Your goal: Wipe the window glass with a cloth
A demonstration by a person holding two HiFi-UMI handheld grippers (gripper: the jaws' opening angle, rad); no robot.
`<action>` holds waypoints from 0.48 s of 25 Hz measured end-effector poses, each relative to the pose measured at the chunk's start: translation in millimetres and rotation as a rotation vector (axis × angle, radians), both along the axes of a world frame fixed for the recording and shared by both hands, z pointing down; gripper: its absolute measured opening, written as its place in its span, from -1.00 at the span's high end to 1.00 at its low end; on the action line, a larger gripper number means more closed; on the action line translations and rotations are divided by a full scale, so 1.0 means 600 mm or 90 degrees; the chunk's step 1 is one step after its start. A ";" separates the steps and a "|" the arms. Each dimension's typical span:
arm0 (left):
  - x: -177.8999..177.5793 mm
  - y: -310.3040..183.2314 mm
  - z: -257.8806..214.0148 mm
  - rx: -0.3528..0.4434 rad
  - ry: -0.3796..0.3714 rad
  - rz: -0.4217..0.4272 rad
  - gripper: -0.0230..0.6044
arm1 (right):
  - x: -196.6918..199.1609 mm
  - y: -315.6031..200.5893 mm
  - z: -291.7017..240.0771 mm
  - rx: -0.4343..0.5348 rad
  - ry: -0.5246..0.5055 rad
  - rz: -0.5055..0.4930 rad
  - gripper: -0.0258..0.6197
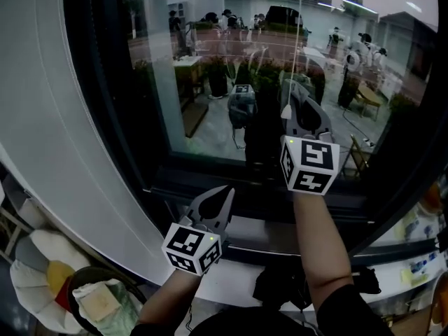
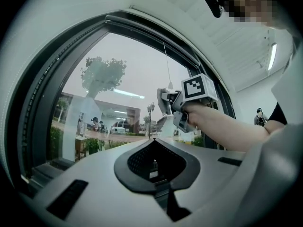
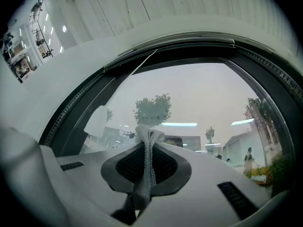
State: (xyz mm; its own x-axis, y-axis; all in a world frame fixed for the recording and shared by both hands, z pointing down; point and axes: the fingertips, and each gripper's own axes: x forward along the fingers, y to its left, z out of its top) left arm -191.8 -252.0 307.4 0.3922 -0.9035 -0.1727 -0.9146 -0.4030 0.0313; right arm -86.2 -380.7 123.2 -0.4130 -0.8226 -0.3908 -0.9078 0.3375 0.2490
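Note:
The window glass (image 1: 210,68) fills the upper head view inside a dark frame (image 1: 105,96). My right gripper (image 1: 292,98) is raised against the pane, and its marker cube (image 1: 308,163) faces me. In the right gripper view, that gripper (image 3: 148,137) is shut on a grey woven cloth (image 3: 147,160), whose bunched end pokes past the tips towards the glass (image 3: 199,98). My left gripper (image 1: 222,196) hangs lower, just above the sill. In its own view it (image 2: 154,143) is shut with nothing between the jaws, and the right gripper (image 2: 166,100) shows beyond it.
A white sill (image 1: 245,271) runs below the frame, with a black object (image 1: 280,285) on it near my arms. A pale curved wall (image 1: 49,117) rises at the left. At the lower left stands a bag (image 1: 98,299). A thin cord (image 1: 301,47) hangs by the glass.

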 end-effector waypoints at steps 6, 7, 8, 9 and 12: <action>-0.070 0.016 0.005 -0.003 -0.004 -0.026 0.90 | -0.089 0.005 0.013 -0.011 -0.006 -0.034 0.78; -0.081 0.019 0.006 -0.004 -0.004 -0.031 0.90 | -0.105 0.005 0.015 -0.013 -0.005 -0.040 0.78; -0.093 0.022 0.007 -0.004 -0.004 -0.035 0.90 | -0.121 0.006 0.016 -0.014 -0.005 -0.046 0.78; -0.104 0.024 0.008 -0.005 -0.004 -0.041 0.90 | -0.137 0.006 0.017 -0.015 -0.004 -0.052 0.78; -0.136 0.032 0.012 -0.006 -0.004 -0.056 0.90 | -0.183 0.009 0.019 -0.019 -0.001 -0.072 0.78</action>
State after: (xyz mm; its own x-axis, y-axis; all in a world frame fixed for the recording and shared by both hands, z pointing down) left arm -273.5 -232.7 314.6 0.3120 -0.9362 -0.1615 -0.9468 -0.3206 0.0293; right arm -195.8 -375.3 134.6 -0.5035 -0.7822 -0.3671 -0.8638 0.4453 0.2359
